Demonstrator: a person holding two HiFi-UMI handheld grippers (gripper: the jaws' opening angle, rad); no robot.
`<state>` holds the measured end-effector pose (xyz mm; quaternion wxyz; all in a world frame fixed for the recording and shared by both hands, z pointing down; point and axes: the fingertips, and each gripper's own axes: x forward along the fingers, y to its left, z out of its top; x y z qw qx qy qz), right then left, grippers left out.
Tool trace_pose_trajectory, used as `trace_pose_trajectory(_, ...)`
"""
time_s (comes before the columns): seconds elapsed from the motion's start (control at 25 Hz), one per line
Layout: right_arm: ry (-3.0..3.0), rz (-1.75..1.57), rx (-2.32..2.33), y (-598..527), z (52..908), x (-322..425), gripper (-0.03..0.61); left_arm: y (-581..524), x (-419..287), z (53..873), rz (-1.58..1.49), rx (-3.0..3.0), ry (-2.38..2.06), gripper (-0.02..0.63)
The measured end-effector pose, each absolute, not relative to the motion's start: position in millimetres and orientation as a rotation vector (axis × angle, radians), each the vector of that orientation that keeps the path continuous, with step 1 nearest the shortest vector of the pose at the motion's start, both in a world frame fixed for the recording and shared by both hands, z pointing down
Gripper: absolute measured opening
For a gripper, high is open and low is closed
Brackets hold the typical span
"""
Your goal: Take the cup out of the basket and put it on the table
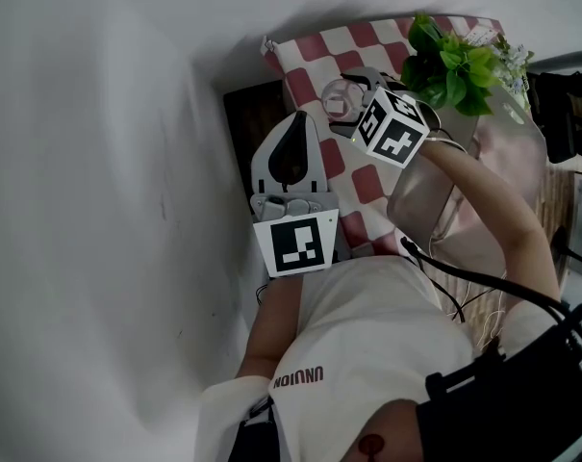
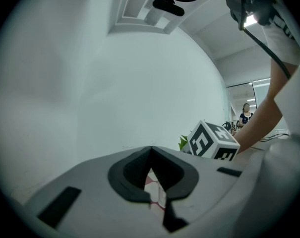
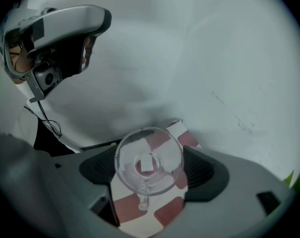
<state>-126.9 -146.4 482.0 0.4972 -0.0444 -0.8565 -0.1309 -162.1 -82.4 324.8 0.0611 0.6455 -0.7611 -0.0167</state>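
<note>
A clear glass cup [image 1: 340,96] with a small handle hangs above the red-and-white checked cloth [image 1: 314,52], and my right gripper [image 1: 356,104] is shut on it. In the right gripper view I look into the cup's mouth [image 3: 149,162]; it sits between the dark pads [image 3: 202,171], handle pointing down, with the checked cloth [image 3: 165,217] below. My left gripper [image 1: 294,121] hovers nearer to me over the cloth's left edge, shut with nothing in it. In the left gripper view its pads [image 2: 140,170] meet at the tip. A pale pink basket [image 1: 483,162] stands to the right of the cup.
A green leafy plant [image 1: 452,64] rises at the back right by the basket. A white wall [image 1: 98,162] fills the left side. The dark table edge [image 1: 244,123] shows left of the cloth. Black cables [image 1: 493,282] run along my right.
</note>
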Motion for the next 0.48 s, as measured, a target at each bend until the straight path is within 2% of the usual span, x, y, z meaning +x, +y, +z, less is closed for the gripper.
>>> trace_pose_trajectory(0.48, -2.038, -0.278, -0.118, -147.2, 502.9, -123.9, 0.408, -83.8, -164.4, 329.7, -0.038, 1.941, -2.300, 0.009)
